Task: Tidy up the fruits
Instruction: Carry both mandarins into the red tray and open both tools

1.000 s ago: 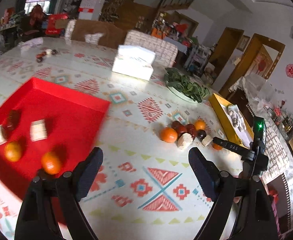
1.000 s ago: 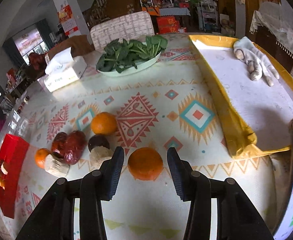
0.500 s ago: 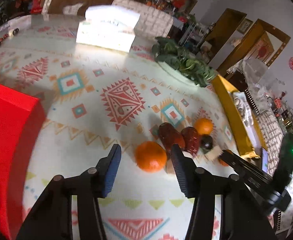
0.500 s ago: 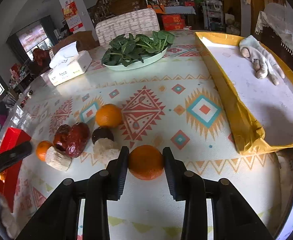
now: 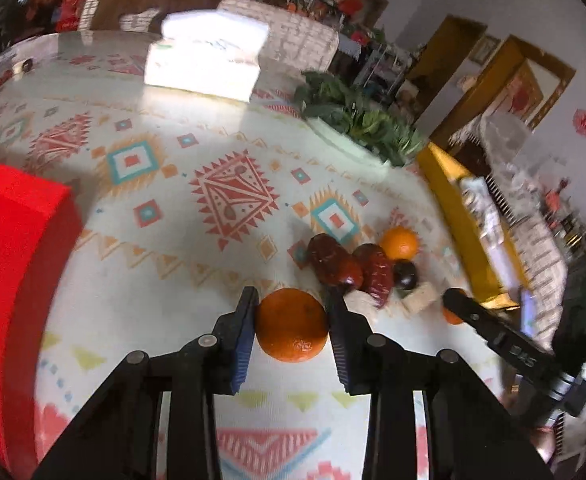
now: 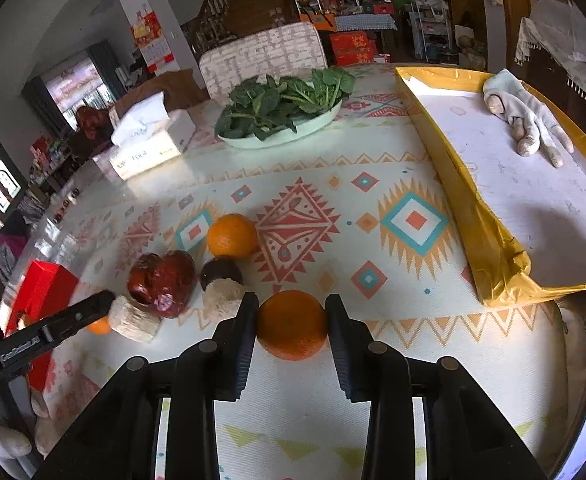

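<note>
Okay, step: you're mid-grasp on two oranges, one per gripper, both fruits on the patterned tablecloth [image 6: 373, 184].
Left gripper [image 5: 291, 300]: jaws pinching the near orange [image 5: 291, 325], pads touching both its sides.
Right gripper [image 6: 291, 302]: jaws pinching its own orange [image 6: 291, 325], also flush on both sides.
Location: each orange sits at the edge of the fruit pile, just beside the red dates [image 6: 161, 282]; third orange [image 6: 231, 235] loose behind.
Next move: likely you lift straight up, then carry toward the red tray [image 5: 9, 232] at your left; watch for nudging the dates.
Orientation: oranges round, no clear long axis; stem end can't be told.
</note>
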Tool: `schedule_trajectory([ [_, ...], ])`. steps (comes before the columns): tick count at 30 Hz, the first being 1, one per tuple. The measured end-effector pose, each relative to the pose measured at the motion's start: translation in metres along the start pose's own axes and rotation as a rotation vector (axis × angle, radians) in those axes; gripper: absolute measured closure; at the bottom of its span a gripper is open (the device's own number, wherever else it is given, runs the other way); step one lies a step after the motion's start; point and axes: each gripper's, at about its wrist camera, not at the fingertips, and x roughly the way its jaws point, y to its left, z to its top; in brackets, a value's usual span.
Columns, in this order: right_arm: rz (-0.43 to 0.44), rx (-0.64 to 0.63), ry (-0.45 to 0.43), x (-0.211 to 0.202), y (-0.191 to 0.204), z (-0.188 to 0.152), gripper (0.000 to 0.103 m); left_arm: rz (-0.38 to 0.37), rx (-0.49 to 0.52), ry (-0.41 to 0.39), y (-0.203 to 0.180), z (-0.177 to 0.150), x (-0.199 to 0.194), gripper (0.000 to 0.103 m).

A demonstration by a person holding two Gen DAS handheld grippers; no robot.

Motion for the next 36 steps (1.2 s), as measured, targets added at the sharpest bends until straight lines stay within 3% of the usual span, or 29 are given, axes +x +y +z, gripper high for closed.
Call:
schedule_trajectory([
  [3, 0.059, 0.012, -0.021, -0.007, 0.0, -0.001, 0.065, -0.026, -0.019, -0.054, 0.009, -0.009, -0.039, 0.07],
  [6, 0.089, -0.005, -0.045, -0.012, 0.006, -0.002, 0.065, -0.004, -0.023, -0.122, 0.024, -0.018, -0.08, 0.07],
  [11, 0.095, -0.059, -0.087, -0.022, 0.029, -0.005, 0.065, 0.116, -0.04, -0.213, 0.072, -0.025, -0.145, 0.07],
  [15, 0.149, -0.1, -0.081, -0.033, 0.065, -0.007, 0.065, 0.202, -0.092, -0.231, 0.116, -0.019, -0.17, 0.069],
  [20, 0.279, -0.192, -0.015, -0.031, 0.142, -0.01, 0.065, 0.268, -0.127, -0.207, 0.157, -0.001, -0.169, 0.069],
  [26, 0.378, -0.324, 0.072, -0.01, 0.233, -0.028, 0.065, 0.338, -0.163, -0.169, 0.194, 0.013, -0.154, 0.069],
  [32, 0.391, -0.433, 0.133, 0.024, 0.302, -0.045, 0.065, 0.354, -0.197, -0.13, 0.22, 0.019, -0.139, 0.069],
  [36, 0.374, -0.457, 0.17, 0.048, 0.325, -0.05, 0.065, 0.339, -0.208, -0.114, 0.227, 0.019, -0.134, 0.069],
])
